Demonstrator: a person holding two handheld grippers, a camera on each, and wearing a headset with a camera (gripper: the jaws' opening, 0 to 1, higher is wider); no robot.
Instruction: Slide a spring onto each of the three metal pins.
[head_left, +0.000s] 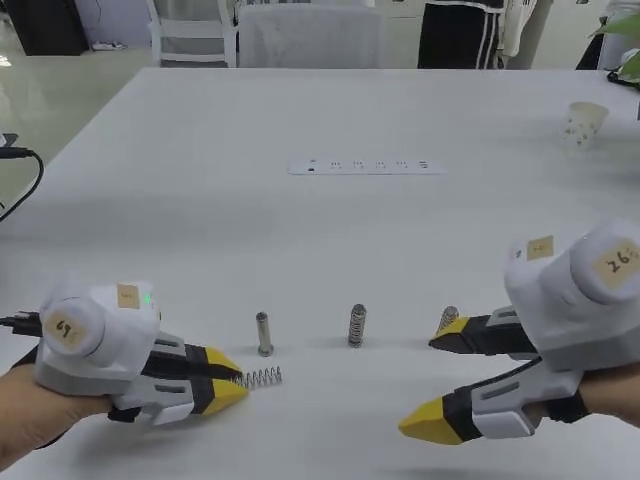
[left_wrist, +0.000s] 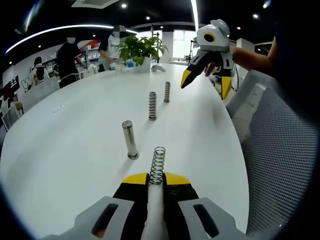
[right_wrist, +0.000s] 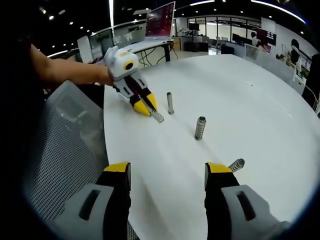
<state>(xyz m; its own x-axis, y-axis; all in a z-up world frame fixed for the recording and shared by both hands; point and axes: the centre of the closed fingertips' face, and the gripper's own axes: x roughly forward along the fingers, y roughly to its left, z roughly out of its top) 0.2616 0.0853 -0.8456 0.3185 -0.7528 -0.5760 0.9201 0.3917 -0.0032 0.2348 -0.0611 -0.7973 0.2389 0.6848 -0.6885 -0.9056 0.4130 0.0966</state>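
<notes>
Last one to go, I reckon. The middle pin (head_left: 357, 325) and the far pin (head_left: 448, 318) already wear springs. The left gripper (head_left: 233, 385) has its fingers pinched on the spring (head_left: 262, 377), which is lying flat near the table (head_left: 300, 230), just beside the bare pin (head_left: 264, 333). The right gripper (head_left: 423, 383) has its fingers wide open. Next, tip the spring upright over that pin.

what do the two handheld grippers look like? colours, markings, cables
Both alike: left gripper and right gripper have rounded white housings, grey-black jaw frames, yellow tips, tan handwritten stickers. Left has a green light and a black cable at its rear.
</notes>
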